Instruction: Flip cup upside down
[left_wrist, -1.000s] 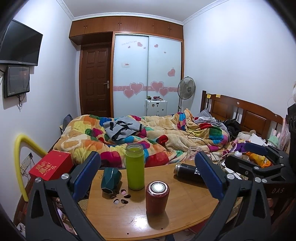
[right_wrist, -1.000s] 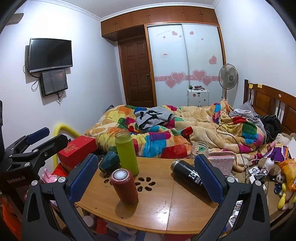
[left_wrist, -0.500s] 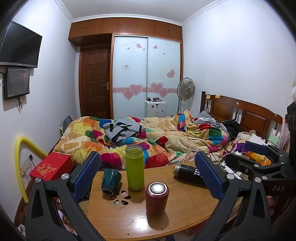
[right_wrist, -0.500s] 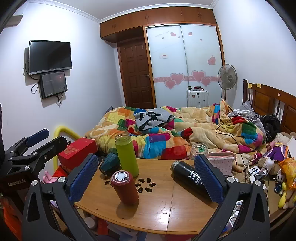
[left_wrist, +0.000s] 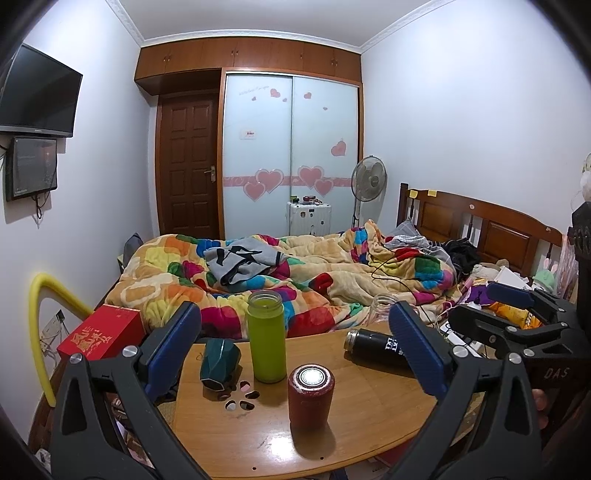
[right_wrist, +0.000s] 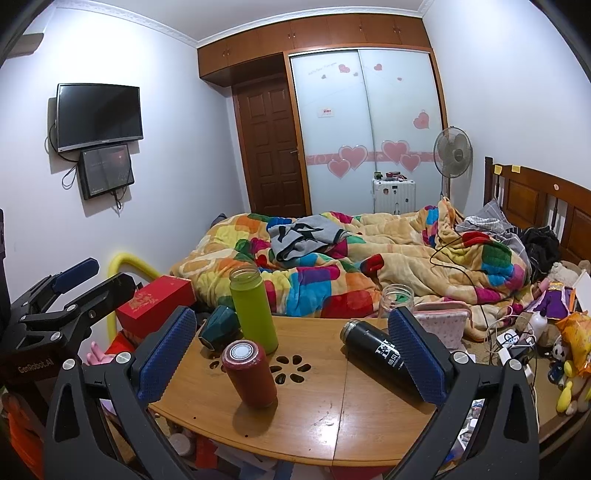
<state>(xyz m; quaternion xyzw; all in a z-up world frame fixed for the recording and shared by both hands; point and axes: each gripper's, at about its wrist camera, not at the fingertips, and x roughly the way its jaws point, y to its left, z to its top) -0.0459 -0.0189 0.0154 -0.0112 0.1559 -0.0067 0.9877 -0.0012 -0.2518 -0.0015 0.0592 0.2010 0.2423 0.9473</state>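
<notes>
A red cup (left_wrist: 311, 396) with a shiny round top stands upright near the front of the wooden table (left_wrist: 332, 443); it also shows in the right wrist view (right_wrist: 249, 373). A tall green cup (left_wrist: 266, 336) stands behind it, open at the top. A dark green faceted cup (left_wrist: 219, 363) lies tipped on the left. A black bottle (left_wrist: 376, 352) lies on its side on the right. My left gripper (left_wrist: 295, 350) is open and empty, above and in front of the table. My right gripper (right_wrist: 291, 354) is open and empty too.
A bed with a colourful quilt (left_wrist: 295, 273) lies right behind the table. A red box (left_wrist: 99, 332) sits at the left, beside a yellow tube (left_wrist: 40, 314). A glass jar (right_wrist: 397, 301) stands at the table's far edge. Toys and cables clutter the right side (right_wrist: 535, 325).
Both views have shifted slightly, as the grippers drifted a little. The cups and bottle have not moved. Both grippers stay open.
</notes>
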